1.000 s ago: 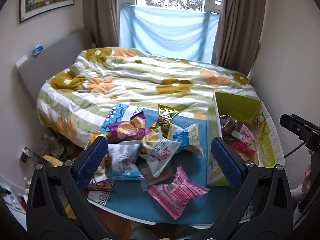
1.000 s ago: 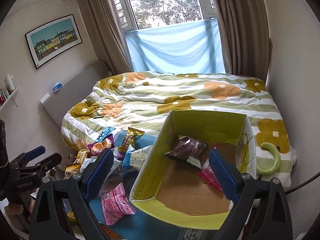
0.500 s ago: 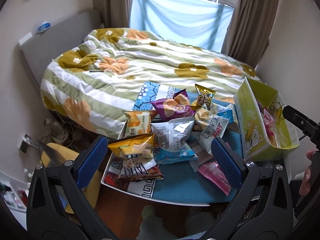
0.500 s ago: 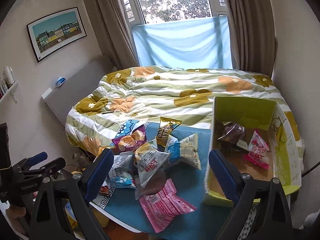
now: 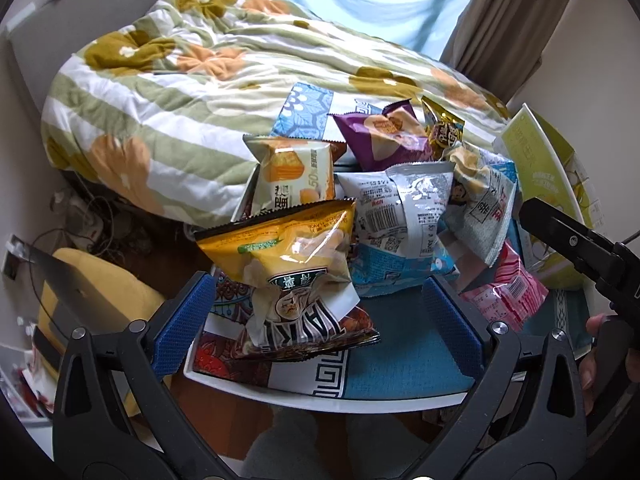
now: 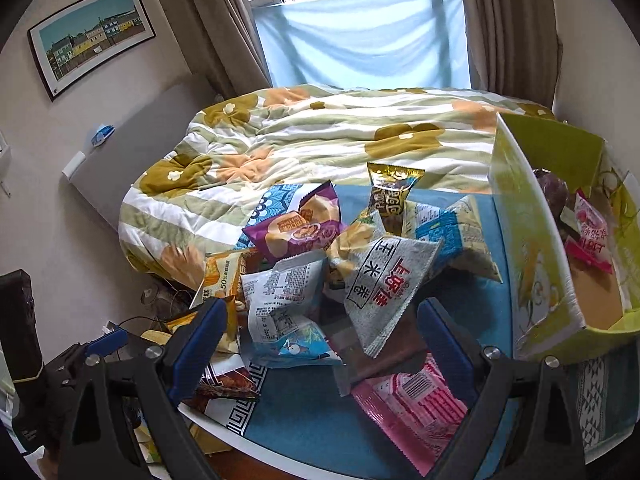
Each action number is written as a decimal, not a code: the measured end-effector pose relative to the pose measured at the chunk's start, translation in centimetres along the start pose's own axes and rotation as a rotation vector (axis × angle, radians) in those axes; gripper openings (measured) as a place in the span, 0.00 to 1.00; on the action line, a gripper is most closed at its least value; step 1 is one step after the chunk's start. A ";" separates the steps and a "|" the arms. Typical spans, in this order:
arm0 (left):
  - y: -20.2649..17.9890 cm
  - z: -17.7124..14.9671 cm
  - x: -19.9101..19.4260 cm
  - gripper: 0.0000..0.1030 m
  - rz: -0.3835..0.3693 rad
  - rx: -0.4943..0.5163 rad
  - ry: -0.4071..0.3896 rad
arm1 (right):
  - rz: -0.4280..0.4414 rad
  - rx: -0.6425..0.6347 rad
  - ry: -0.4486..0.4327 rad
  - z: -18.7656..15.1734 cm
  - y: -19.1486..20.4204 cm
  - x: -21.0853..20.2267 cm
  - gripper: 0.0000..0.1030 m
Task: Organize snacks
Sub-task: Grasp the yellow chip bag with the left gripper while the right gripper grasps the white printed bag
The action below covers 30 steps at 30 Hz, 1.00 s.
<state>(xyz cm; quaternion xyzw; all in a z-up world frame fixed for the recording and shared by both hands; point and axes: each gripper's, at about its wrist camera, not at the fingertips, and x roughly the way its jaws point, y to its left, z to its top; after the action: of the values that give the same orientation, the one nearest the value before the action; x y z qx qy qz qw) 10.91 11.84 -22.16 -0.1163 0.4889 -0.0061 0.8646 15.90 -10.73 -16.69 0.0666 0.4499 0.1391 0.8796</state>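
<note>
A pile of snack bags lies on a blue-clothed table (image 5: 400,364). My left gripper (image 5: 320,320) is open, its blue pads on either side of a yellow chip bag (image 5: 288,252) that leans on a dark bag (image 5: 304,336). My right gripper (image 6: 320,340) is open over a white-and-blue bag (image 6: 280,308) and a grey bag with red lettering (image 6: 384,284). A pink bag (image 6: 420,404) lies under its right pad. A purple bag (image 6: 296,232) and a gold bag (image 6: 392,196) lie farther back. A green cardboard box (image 6: 532,240) at the right holds a pink pack (image 6: 592,240).
A bed with a flowered quilt (image 6: 320,136) lies behind the table. A yellow cushion (image 5: 92,292) and cables (image 5: 92,220) are on the floor at the left. The right gripper's body (image 5: 580,248) shows at the right edge of the left wrist view.
Both grippers have moved left and down toward the snack pile. The left gripper now brackets the yellow chip bag. The box has slid to the right edge of both views.
</note>
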 end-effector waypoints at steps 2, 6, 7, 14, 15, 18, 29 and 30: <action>-0.1 -0.4 1.4 0.97 0.007 0.009 0.010 | 0.008 0.007 0.015 -0.4 0.3 1.2 0.92; -0.3 -0.8 3.7 0.90 0.012 0.020 0.039 | -0.008 -0.033 0.056 -0.8 1.0 3.1 0.92; -0.2 -0.8 4.1 0.90 0.021 0.022 0.042 | -0.005 -0.034 0.060 -0.8 1.1 3.4 0.92; 0.6 -1.0 5.9 0.79 0.048 0.018 0.092 | 0.011 -0.064 0.091 -0.7 1.9 5.1 0.92; 0.7 -1.1 6.1 0.75 0.044 0.017 0.100 | 0.012 -0.073 0.096 -0.8 2.1 5.4 0.92; 0.9 -1.2 6.2 0.69 0.041 0.011 0.095 | 0.016 -0.095 0.109 -0.7 2.4 6.3 0.91; 1.1 -1.3 5.5 0.58 0.035 -0.003 0.085 | 0.040 -0.158 0.161 -0.8 3.8 9.5 0.82; 1.1 -1.3 5.5 0.58 0.036 -0.005 0.084 | 0.044 -0.161 0.166 -0.8 3.8 9.7 0.78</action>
<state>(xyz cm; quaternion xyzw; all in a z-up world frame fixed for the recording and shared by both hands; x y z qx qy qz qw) 12.52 12.00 -27.68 -0.1094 0.5266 0.0056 0.8430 19.92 -4.12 -23.79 -0.0062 0.5071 0.1992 0.8385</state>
